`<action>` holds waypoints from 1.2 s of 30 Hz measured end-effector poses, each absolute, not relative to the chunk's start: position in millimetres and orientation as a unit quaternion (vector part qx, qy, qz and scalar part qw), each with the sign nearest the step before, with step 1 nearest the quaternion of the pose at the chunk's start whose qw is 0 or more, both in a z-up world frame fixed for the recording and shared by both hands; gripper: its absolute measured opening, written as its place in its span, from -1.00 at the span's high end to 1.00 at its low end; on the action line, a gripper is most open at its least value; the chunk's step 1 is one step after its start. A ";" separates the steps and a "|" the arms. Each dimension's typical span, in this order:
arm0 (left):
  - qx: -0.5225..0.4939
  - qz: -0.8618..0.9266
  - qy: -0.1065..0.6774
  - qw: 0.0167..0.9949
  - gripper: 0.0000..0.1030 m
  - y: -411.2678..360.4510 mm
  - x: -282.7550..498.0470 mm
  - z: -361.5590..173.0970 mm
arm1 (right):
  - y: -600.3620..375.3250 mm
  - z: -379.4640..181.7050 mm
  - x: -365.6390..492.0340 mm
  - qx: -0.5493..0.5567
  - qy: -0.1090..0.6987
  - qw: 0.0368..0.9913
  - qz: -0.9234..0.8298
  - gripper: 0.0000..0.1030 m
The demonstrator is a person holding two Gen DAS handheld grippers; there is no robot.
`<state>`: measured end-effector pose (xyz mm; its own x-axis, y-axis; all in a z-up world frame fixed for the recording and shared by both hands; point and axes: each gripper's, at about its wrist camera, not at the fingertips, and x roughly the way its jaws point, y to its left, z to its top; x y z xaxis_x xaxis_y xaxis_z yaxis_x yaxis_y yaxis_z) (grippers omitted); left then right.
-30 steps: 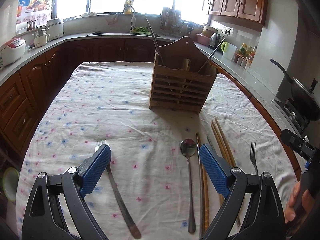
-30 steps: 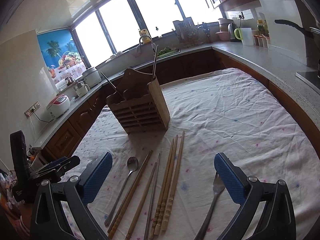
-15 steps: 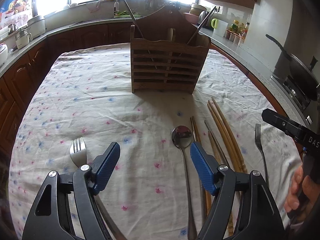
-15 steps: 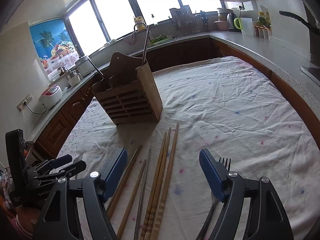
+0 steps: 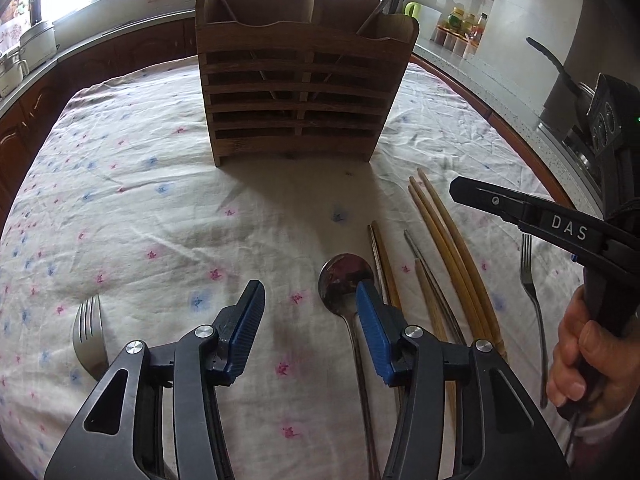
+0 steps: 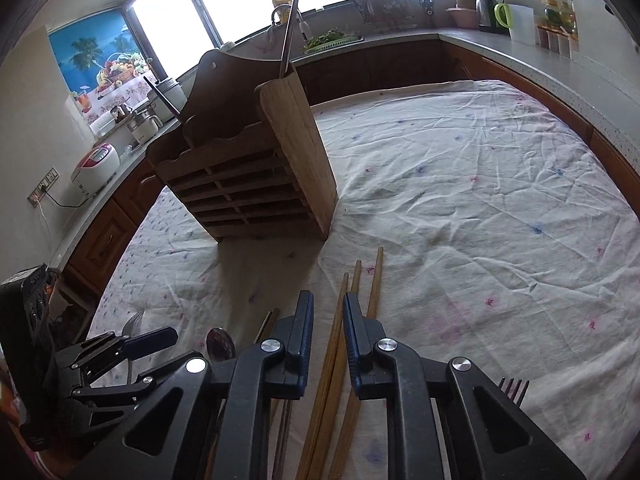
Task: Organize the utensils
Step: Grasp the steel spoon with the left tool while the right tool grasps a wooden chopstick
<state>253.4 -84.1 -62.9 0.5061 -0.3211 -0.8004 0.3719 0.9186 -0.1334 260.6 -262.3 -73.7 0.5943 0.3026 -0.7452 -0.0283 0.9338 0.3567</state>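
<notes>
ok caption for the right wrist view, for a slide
Right tool closing around light wooden chopsticks on the floral tablecloth, slatted wooden utensil holder behind.

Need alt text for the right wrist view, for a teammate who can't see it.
The right claw is closing around light wooden chopsticks lying on a flowered tablecloth. A slatted wooden utensil holder stands behind them, and the left claw is at the left edge.

Slatted wooden holder [image 5: 298,92] stands upright on the bench, a few utensils inside. In front lie flat: a steel spoon [image 5: 345,280], wooden chopsticks [image 5: 452,256], one fork [image 5: 89,332] far left, another fork [image 5: 532,280] far right.
</notes>
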 end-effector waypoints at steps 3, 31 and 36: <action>0.032 -0.206 0.460 0.863 0.18 -89.5 257.5 -65.7 | -263.2 -81.5 269.6 0.157 0.451 0.874 0.090 0.84; 0.034 -0.248 0.452 0.856 0.81 -103.9 266.5 -71.0 | -246.8 -101.6 307.7 0.093 0.490 0.862 0.094 0.84; 0.024 -0.245 0.448 0.859 0.94 -93.4 263.3 -65.3 | -251.2 -102.2 303.3 0.108 0.485 0.863 0.091 0.88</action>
<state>263.3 -93.4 -65.3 0.4781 -0.3992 -0.7823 0.4418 0.8792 -0.1786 303.3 -251.2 -102.2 0.5133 0.2621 -0.8172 -0.0525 0.9600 0.2750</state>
